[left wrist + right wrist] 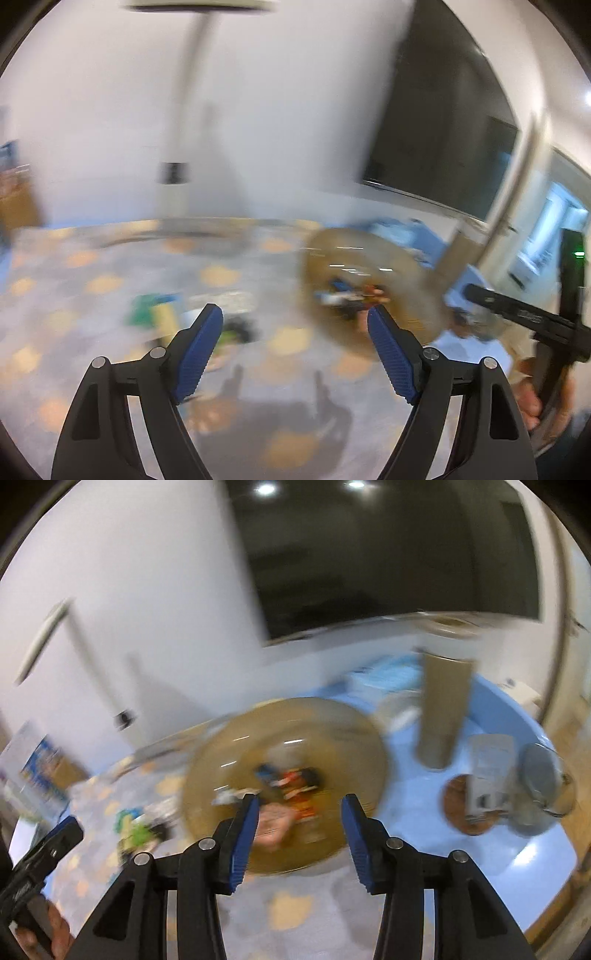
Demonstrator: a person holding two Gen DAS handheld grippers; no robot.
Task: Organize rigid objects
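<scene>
Both views are blurred by motion. A round amber bowl (332, 723) holds several small coloured items (295, 782), and it also shows in the left wrist view (402, 266). My right gripper (298, 805) is open and empty, held above the bowl's near side. My left gripper (295, 314) is open and empty over the patterned cloth, left of the bowl. A loose pile of green, yellow and white items (159, 314) lies on the cloth ahead of the left gripper, also in the right wrist view (140, 830).
A grey cloth with orange spots (92, 284) covers a blue table (517, 849). A tall tan cylinder (439, 716), a grey box (487, 775), a glass jar (543, 786) and a brown disc (458, 805) stand right of the bowl. White walls and a dark window lie behind.
</scene>
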